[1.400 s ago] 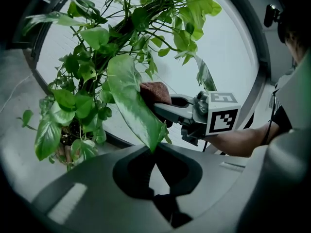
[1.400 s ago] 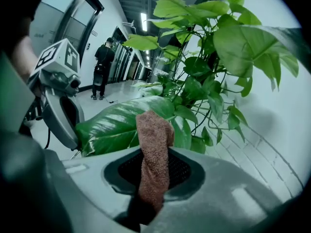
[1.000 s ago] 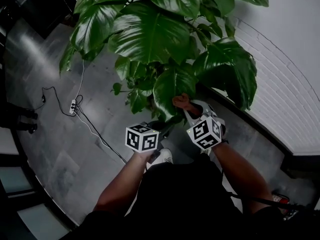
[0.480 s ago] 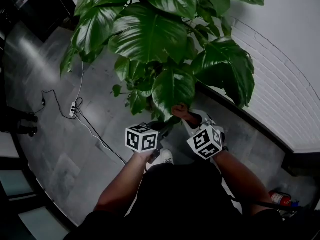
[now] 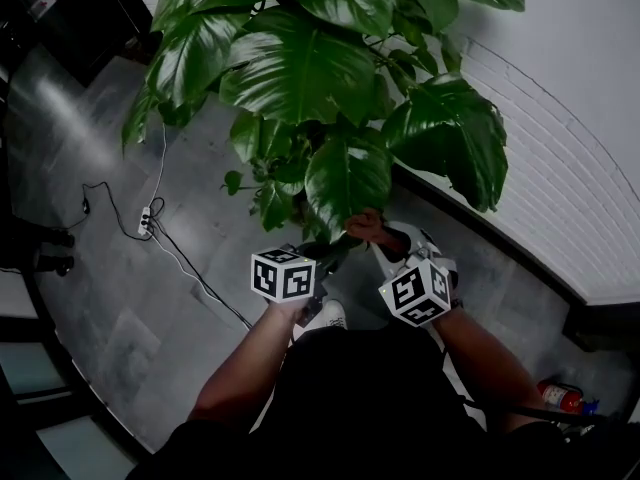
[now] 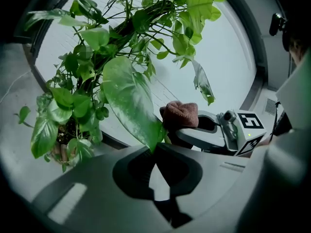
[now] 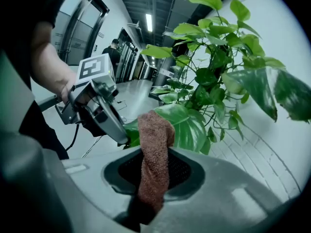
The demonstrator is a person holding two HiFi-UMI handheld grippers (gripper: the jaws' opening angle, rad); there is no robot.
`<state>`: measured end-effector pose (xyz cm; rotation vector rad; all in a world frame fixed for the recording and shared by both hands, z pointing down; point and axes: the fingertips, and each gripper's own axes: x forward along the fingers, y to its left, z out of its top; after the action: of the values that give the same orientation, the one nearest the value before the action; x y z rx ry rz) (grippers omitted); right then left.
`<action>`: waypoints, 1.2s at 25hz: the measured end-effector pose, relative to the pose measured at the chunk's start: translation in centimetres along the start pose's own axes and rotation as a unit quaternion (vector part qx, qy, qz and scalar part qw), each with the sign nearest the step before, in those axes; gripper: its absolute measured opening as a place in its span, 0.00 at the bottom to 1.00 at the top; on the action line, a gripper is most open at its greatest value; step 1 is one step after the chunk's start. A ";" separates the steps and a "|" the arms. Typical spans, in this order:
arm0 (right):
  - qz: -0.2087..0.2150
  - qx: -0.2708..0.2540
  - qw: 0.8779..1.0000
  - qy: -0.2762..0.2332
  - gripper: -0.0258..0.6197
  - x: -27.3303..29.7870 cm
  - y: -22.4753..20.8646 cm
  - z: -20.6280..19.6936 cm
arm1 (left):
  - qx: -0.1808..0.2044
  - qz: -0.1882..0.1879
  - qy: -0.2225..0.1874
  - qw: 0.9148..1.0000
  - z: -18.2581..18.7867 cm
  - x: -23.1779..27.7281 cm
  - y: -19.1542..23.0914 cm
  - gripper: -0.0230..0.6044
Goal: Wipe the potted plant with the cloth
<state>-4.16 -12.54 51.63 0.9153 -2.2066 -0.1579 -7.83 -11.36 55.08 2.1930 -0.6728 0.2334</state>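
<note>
The potted plant (image 5: 300,68) spreads broad glossy leaves over the floor. In the left gripper view one large leaf (image 6: 127,98) hangs down with its tip pinched in my left gripper (image 6: 156,154), which is shut on it. My right gripper (image 7: 153,178) is shut on a brown cloth (image 7: 154,144), whose folded end sticks out past the jaws. The cloth (image 5: 368,226) sits just under that leaf (image 5: 347,178), at its lower edge beside the left gripper (image 5: 320,256). The right gripper's body (image 6: 214,132) shows to the right of the leaf, apart from the left jaws.
A power strip (image 5: 147,216) with its cable lies on the grey floor to the left. A white brick wall (image 5: 570,198) with a dark base runs along the right. A red extinguisher (image 5: 560,396) stands low right. A person (image 7: 112,50) stands far down the corridor.
My right gripper has drawn back a little toward my body with the cloth, sliding down along the leaf's lower part. The left gripper has stayed put on the leaf tip.
</note>
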 end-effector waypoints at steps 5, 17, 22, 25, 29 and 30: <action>-0.036 -0.001 0.999 -0.012 0.15 0.5 -2.7 1.5 | 0.007 0.002 -0.002 1.000 0.3 0.0 -0.2 0.07; -0.060 -0.030 0.996 -0.050 0.15 4.8 -6.8 7.5 | 0.007 0.003 0.000 1.000 -0.1 0.2 -0.2 0.07; -0.059 -0.040 0.997 -0.023 0.15 8.8 -8.4 7.3 | 0.005 0.003 0.005 1.000 -0.3 0.5 -0.2 0.07; -0.045 -0.050 0.998 -0.006 0.15 9.8 -8.4 6.8 | 0.000 0.002 0.005 1.000 -0.4 0.5 -0.2 0.07; -0.007 -0.040 0.999 -0.003 0.15 9.4 -6.7 6.1 | -0.004 0.003 -0.001 1.000 -0.1 0.5 0.0 0.07; 0.003 -0.042 0.999 -0.002 0.15 9.2 -6.0 5.9 | -0.005 0.003 -0.001 1.000 -0.1 0.5 0.1 0.07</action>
<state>-9.13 -23.90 50.46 0.8628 -2.1897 -0.2476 -7.46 -11.51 55.38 2.1826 -0.6801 0.2313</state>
